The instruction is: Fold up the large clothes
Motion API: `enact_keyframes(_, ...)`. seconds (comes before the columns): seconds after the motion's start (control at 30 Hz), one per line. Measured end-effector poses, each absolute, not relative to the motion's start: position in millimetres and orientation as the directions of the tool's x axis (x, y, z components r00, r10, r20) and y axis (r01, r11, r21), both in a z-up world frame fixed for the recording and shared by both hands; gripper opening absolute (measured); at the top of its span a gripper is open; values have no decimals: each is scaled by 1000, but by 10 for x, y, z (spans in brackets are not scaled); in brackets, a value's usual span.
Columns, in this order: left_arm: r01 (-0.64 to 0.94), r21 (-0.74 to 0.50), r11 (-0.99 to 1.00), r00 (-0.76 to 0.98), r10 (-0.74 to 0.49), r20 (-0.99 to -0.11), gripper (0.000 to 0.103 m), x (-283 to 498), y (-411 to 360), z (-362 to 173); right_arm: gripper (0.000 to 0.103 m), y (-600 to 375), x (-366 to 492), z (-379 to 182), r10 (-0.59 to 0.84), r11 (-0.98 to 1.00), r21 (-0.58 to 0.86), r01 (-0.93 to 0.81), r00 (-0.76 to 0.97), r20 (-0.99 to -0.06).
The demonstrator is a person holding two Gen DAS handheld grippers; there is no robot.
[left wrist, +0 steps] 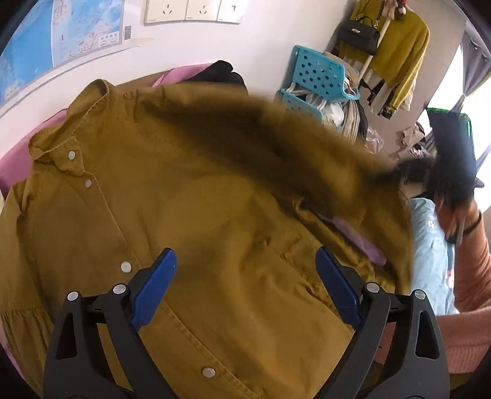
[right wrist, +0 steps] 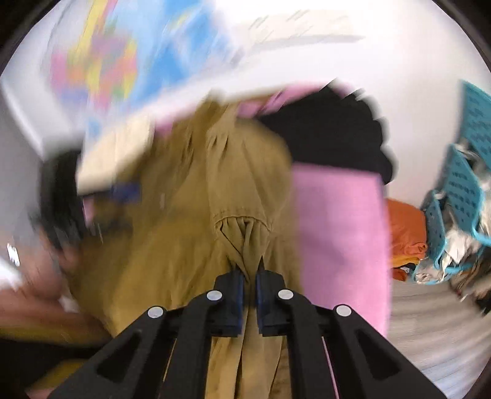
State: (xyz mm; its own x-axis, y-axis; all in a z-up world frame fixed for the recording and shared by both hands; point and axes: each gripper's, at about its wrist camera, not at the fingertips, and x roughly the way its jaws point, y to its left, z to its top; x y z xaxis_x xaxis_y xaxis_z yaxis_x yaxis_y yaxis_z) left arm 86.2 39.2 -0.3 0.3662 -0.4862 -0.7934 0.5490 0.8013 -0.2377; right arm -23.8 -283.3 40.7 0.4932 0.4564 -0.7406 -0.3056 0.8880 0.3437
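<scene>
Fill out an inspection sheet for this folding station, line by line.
Surface: pink sheet under the work.
Job's things: mustard shirt spread out, buttons up; one sleeve lifted.
Clutter: black garment, orange clothes.
Grippers: left gripper open above the shirt; right gripper shut on shirt fabric.
Cables: nothing seen.
Surroundings: wall map, sockets, teal baskets, hanging yellow sweater, black handbag.

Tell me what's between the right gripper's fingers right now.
A bunched fold of the mustard shirt, clamped in the right gripper; the right wrist view shows it.
</scene>
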Motion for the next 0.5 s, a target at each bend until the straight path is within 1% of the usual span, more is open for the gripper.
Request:
enact_keyframes(0.07, 551, -238, 800, 368, -489, -791, 91, 832, 408, 1, 6, -3175, -173, 580, 489, 867, 439, -235, 562, -667)
enact_keyframes(0.1, 553, -239, 798, 369, -492, -789, 91, 820, 407, 2, 6, -3312, -115, 624, 490, 861, 463, -212, 589, -643)
enact_keyframes(0.13, 555, -241, 796, 369, -495, -786, 91, 811, 401, -2, 6, -3386, -66, 618, 476, 865, 465, -190, 604, -639)
enact_keyframes(0.23, 560, -257, 788, 356, -509, -784, 91, 813, 337, -33, 9, -3549, 191, 326, 448, 866, 491, -98, 589, -673)
enact_keyframes(0.27, 561, -258, 786, 352, -509, -785, 91, 812, 311, -50, 10, -3571, 298, 150, 445, 862, 504, -58, 562, -697)
enact_keyframes(0.33, 562, -253, 787, 346, -502, -793, 91, 809, 261, -85, 18, -3610, 429, -124, 381, 885, 465, 16, 547, -745)
enact_keyframes(0.37, 561, -253, 788, 343, -499, -796, 91, 806, 245, -97, 37, -3620, 430, -191, 365, 890, 455, 35, 544, -756)
enact_keyframes(0.4, 559, -258, 788, 334, -499, -800, 91, 808, 231, -121, 60, -3658, 397, -261, 364, 891, 453, 39, 536, -762)
enact_keyframes(0.47, 558, -259, 789, 329, -496, -804, 91, 805, 224, -125, 75, -3791, 314, -268, 328, 897, 438, 63, 570, -753)
enact_keyframes(0.5, 557, -259, 789, 327, -495, -805, 91, 804, 214, -119, 79, -3859, 241, -254, 348, 887, 459, 49, 582, -735)
